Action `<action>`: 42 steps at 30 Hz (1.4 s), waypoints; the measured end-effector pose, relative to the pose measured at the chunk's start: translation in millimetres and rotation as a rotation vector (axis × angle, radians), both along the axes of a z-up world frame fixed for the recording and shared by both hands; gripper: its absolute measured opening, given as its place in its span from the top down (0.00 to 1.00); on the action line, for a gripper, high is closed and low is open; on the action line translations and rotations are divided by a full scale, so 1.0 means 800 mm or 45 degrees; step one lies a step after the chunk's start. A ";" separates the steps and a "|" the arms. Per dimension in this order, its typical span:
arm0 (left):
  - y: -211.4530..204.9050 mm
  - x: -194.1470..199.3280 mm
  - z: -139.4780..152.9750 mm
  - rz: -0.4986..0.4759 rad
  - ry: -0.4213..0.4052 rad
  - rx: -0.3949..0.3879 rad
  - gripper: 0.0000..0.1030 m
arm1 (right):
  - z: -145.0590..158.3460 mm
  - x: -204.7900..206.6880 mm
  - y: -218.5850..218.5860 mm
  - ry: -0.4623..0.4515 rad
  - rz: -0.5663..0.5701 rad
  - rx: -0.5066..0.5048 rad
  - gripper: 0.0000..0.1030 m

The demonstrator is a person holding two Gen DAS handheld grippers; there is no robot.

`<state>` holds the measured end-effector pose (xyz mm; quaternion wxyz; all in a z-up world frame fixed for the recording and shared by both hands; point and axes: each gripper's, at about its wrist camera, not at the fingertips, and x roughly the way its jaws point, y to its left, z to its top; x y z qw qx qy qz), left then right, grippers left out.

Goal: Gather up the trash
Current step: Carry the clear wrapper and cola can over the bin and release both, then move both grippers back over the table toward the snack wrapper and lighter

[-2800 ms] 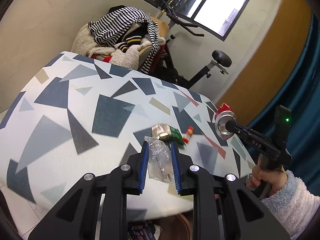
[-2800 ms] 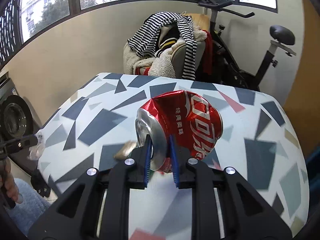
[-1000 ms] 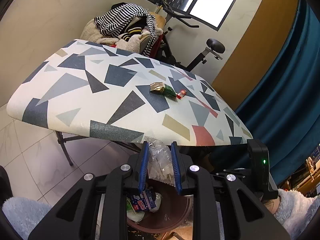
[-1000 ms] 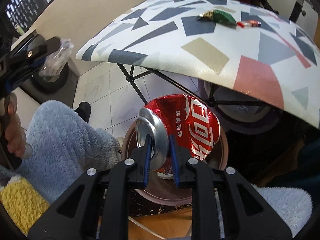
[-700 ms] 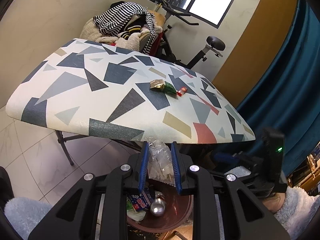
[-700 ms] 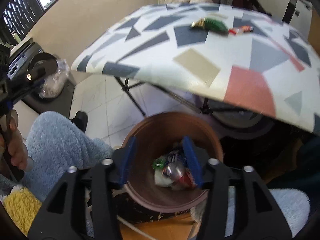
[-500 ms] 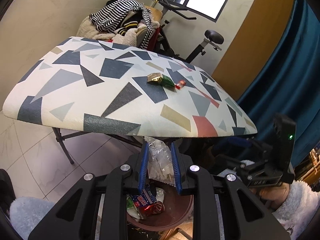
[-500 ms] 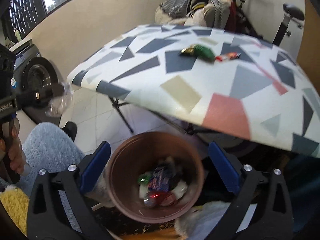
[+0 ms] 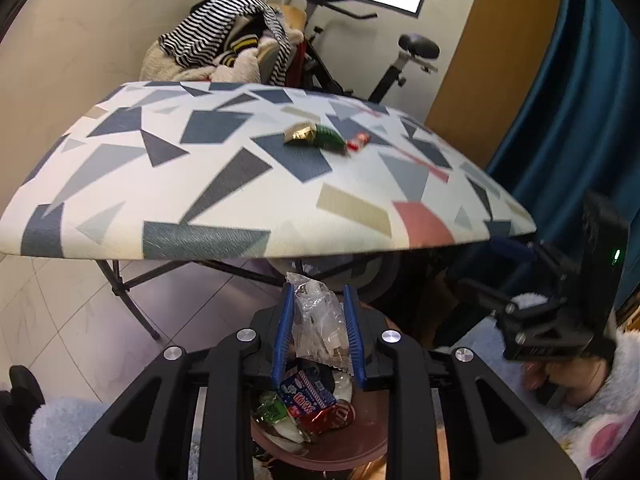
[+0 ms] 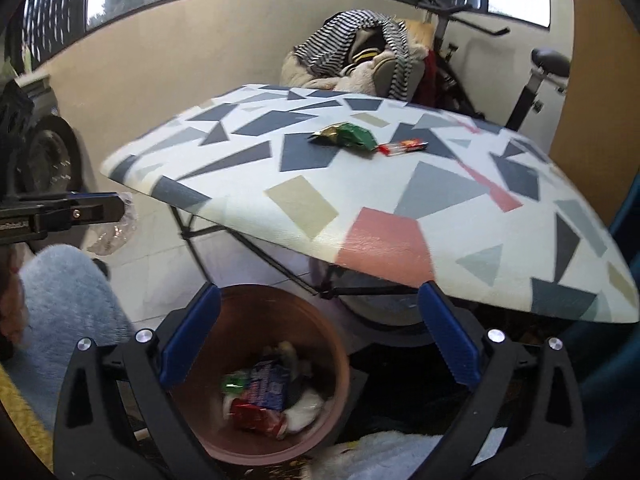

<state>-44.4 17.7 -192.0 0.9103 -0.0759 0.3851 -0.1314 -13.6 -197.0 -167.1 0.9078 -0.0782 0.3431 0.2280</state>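
My left gripper (image 9: 318,300) is shut on a crumpled clear plastic wrapper (image 9: 318,326) and holds it above the brown round bin (image 9: 352,448). The bin (image 10: 320,340) holds a red crushed can (image 10: 256,416), a blue packet (image 10: 266,386) and other scraps. My right gripper (image 10: 316,312) is open and empty just above the bin. A green and gold wrapper (image 10: 346,135) and a small red wrapper (image 10: 404,146) lie on the patterned table (image 10: 304,200). Both wrappers also show in the left wrist view, the green one (image 9: 316,136) and the red one (image 9: 357,142).
The bin stands on the floor below the table's near edge, beside the table's black folding legs (image 9: 128,280). A chair piled with clothes (image 9: 224,52) and an exercise bike (image 9: 400,60) stand behind the table. A blue curtain (image 9: 560,120) hangs at the right.
My right gripper opened and dropped the red can into the bin, then rose and pulled back. My left gripper still holds the clear wrapper over the bin.
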 end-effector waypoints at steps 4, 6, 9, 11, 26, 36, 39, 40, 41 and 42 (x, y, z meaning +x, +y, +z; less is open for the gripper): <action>-0.006 0.009 -0.022 -0.041 0.053 -0.006 0.77 | -0.002 0.006 -0.008 0.014 -0.047 0.025 0.06; -0.007 0.012 -0.032 -0.047 0.081 -0.014 0.77 | -0.003 0.009 -0.014 0.030 -0.070 0.052 0.06; -0.007 0.015 -0.040 -0.051 0.106 -0.022 0.77 | -0.004 0.011 -0.019 0.048 -0.086 0.069 0.06; -0.008 0.014 -0.040 -0.060 0.106 -0.022 0.77 | -0.007 0.014 -0.019 0.050 -0.087 0.068 0.06; -0.001 0.013 -0.033 0.012 0.064 0.025 0.41 | -0.016 0.021 -0.018 0.080 -0.110 0.064 0.06; 0.036 0.019 -0.013 0.182 0.070 -0.005 0.14 | -0.015 0.024 -0.022 0.089 -0.128 0.089 0.06; 0.044 0.033 -0.001 0.200 0.067 -0.020 0.11 | -0.012 0.027 -0.025 0.092 -0.140 0.099 0.06; 0.045 0.039 0.003 0.197 0.061 -0.023 0.11 | -0.011 0.030 -0.027 0.097 -0.156 0.105 0.06; 0.045 0.045 0.007 0.193 0.054 -0.022 0.11 | -0.010 0.035 -0.030 0.112 -0.168 0.117 0.06; 0.045 0.055 0.014 0.183 0.044 -0.020 0.11 | -0.009 0.035 -0.029 0.114 -0.166 0.118 0.06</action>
